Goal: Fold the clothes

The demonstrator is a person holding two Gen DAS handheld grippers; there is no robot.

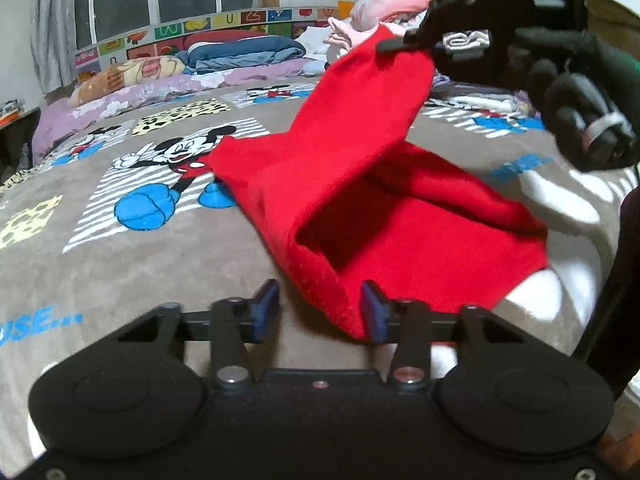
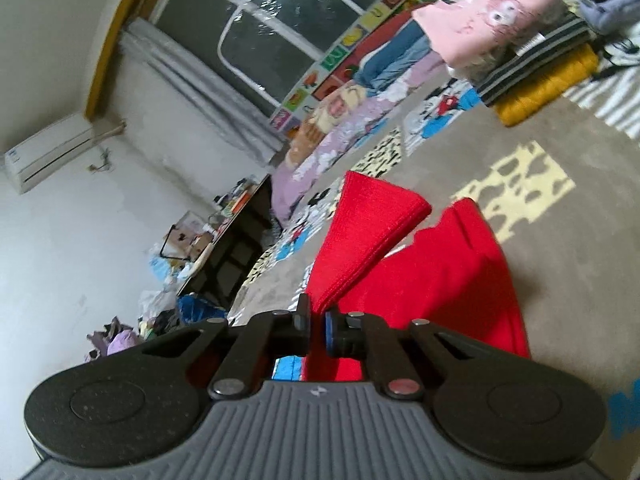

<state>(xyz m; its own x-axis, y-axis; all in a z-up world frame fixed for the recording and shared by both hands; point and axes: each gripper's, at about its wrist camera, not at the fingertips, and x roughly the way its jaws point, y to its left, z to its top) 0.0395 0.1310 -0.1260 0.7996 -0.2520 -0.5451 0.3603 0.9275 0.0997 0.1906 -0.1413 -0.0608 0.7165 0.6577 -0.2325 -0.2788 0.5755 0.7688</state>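
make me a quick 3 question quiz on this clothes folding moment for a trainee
1. True or false: the right claw is shut on an edge of the red garment and holds it above the bed.
2. Multiple choice: the left claw is (a) shut on the garment, (b) open beside its near edge, (c) out of view.
3. Short answer: what surface does the rest of the garment lie on?

Key
1. True
2. b
3. The cartoon mouse blanket on the bed.
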